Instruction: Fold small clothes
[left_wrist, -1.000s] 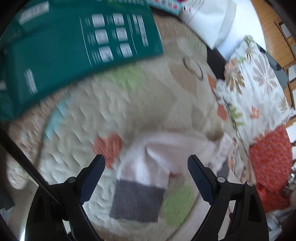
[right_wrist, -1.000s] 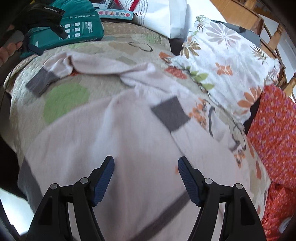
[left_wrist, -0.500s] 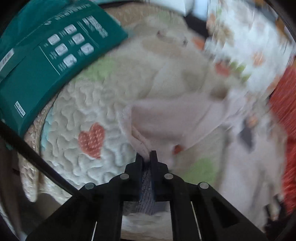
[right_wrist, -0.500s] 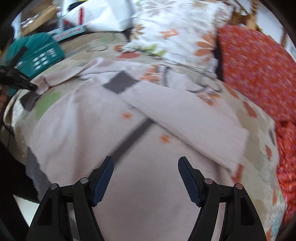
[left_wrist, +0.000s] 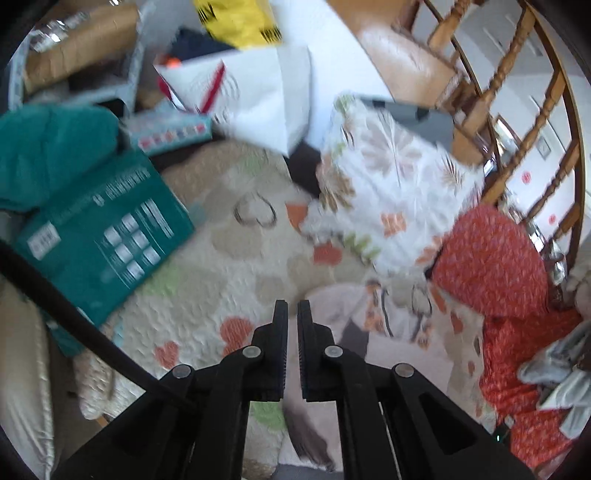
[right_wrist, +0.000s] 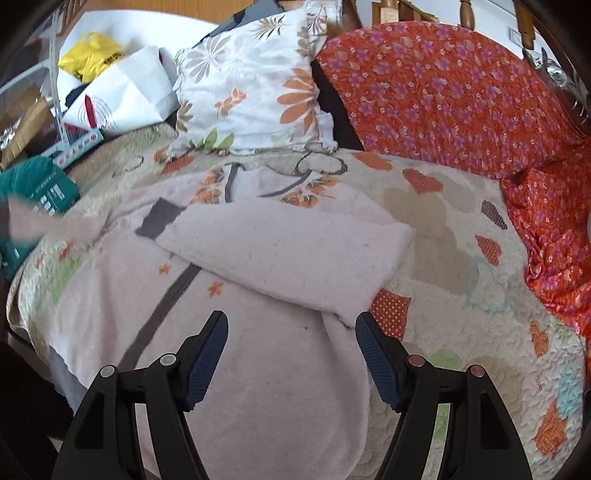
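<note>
A pale pink baby garment (right_wrist: 266, 354) with grey trim and orange flowers lies spread on the quilt (right_wrist: 461, 258). One sleeve with a grey cuff (right_wrist: 159, 221) is folded across its chest. The other sleeve (right_wrist: 55, 225) is lifted and blurred at the left. My right gripper (right_wrist: 291, 332) is open above the garment's lower body. My left gripper (left_wrist: 291, 317) is shut; pink fabric (left_wrist: 291, 384) hangs between and below its fingers, and the grey cuff edge (left_wrist: 306, 439) shows beneath. The garment's chest (left_wrist: 391, 317) lies to its right.
A green package (left_wrist: 107, 236) lies on the quilt's left side, with white bags (left_wrist: 258, 88) behind. A floral pillow (right_wrist: 255, 92) and an orange flowered pillow (right_wrist: 443, 85) lean at the back. A wooden headboard (left_wrist: 517, 110) stands beyond.
My left gripper closed on the left sleeve's cuff end, then lifted and swung it towards the garment's body. My right gripper moved right over the garment and stayed open.
</note>
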